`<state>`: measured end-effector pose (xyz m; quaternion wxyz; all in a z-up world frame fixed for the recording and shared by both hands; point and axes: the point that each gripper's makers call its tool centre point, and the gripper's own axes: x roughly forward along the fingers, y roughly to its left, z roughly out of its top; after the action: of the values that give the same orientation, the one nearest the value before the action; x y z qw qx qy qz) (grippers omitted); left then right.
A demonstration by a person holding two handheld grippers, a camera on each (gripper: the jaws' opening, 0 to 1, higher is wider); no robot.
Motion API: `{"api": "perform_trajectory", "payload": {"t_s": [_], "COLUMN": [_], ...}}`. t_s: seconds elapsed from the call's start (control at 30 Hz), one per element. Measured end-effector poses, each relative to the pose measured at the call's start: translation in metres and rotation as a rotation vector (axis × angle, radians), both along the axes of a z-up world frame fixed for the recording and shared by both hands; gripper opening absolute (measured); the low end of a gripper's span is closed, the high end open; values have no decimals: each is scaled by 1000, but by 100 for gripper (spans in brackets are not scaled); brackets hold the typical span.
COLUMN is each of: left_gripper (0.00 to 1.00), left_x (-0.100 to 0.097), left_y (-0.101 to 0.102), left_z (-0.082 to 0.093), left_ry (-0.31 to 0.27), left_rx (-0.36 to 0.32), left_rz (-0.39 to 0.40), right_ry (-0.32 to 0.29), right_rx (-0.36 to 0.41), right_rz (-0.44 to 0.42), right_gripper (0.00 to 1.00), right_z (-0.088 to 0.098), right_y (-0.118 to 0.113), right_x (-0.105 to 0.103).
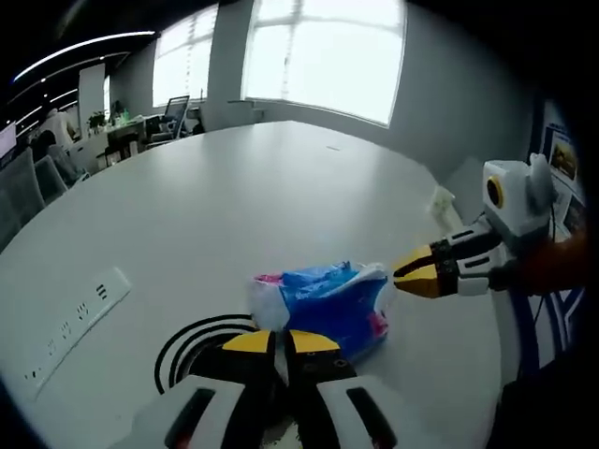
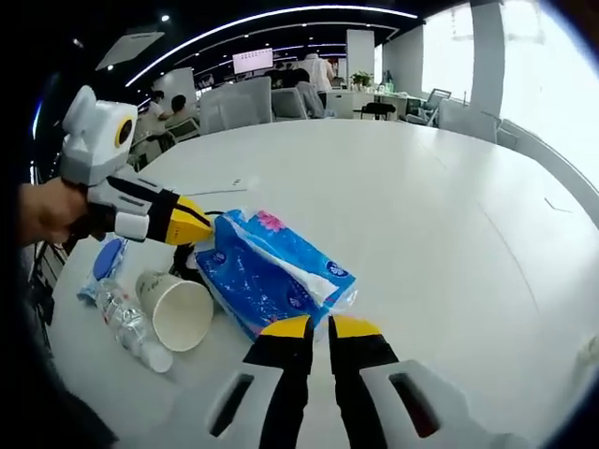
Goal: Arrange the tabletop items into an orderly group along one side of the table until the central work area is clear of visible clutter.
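A blue plastic pack of tissues (image 1: 328, 301) (image 2: 271, 267) lies on the white table (image 1: 234, 206) (image 2: 421, 206). My left gripper (image 1: 282, 342) (image 2: 204, 225) is shut, its yellow tips just short of the pack's near edge. My right gripper (image 2: 320, 327) (image 1: 404, 275) is shut too, and its tips meet the pack's other side. In the right gripper view a paper cup (image 2: 178, 311) lies on its side beside the pack. A clear plastic bottle (image 2: 131, 325) lies next to the cup, near the table edge.
A black ring mark (image 1: 187, 341) and a flush socket panel (image 1: 75, 323) sit in the tabletop near my left gripper. A small white item (image 1: 442, 199) lies near the table's far right rim. Chairs and desks (image 2: 243, 103) stand beyond the table.
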<state>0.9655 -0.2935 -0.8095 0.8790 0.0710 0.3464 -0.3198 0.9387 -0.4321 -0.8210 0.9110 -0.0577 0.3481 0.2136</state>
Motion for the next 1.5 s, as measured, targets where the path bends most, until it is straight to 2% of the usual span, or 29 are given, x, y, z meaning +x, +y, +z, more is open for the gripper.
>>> {"api": "perform_trajectory", "payload": {"t_s": [0.2, 0.37, 0.47, 0.63, 0.73, 0.97, 1.13, 1.33, 1.5], "left_gripper": [7, 15, 21, 25, 28, 34, 39, 48, 55], "left_x": [-4, -7, -13, -26, -38, -64, -81, -111, -141], "left_y": [8, 24, 35, 53, 69, 109, 130, 169, 191], "left_z": [10, 27, 35, 45, 49, 49, 52, 58, 58], "left_ry": [-18, -71, -90, -123, -142, -145, -156, -179, -176], "left_rx": [15, 15, 5, 18, 35, 44, 49, 54, 59], "left_rz": [12, 78, 128, 187, 233, 354, 407, 542, 630], "right_ry": [-22, -43, -53, -79, -104, -138, -148, -155, -163], "right_rx": [1, 22, 30, 47, 44, 49, 70, 121, 118], "right_rz": [29, 51, 84, 126, 158, 230, 282, 392, 482], "right_gripper": [18, 30, 33, 37, 39, 46, 52, 59, 64], "right_z": [9, 18, 24, 38, 46, 56, 63, 68, 70], "right_y": [8, 19, 28, 42, 52, 78, 102, 145, 175], "right_x": [-1, -4, -6, -7, -8, -13, -18, -23, -25]}}
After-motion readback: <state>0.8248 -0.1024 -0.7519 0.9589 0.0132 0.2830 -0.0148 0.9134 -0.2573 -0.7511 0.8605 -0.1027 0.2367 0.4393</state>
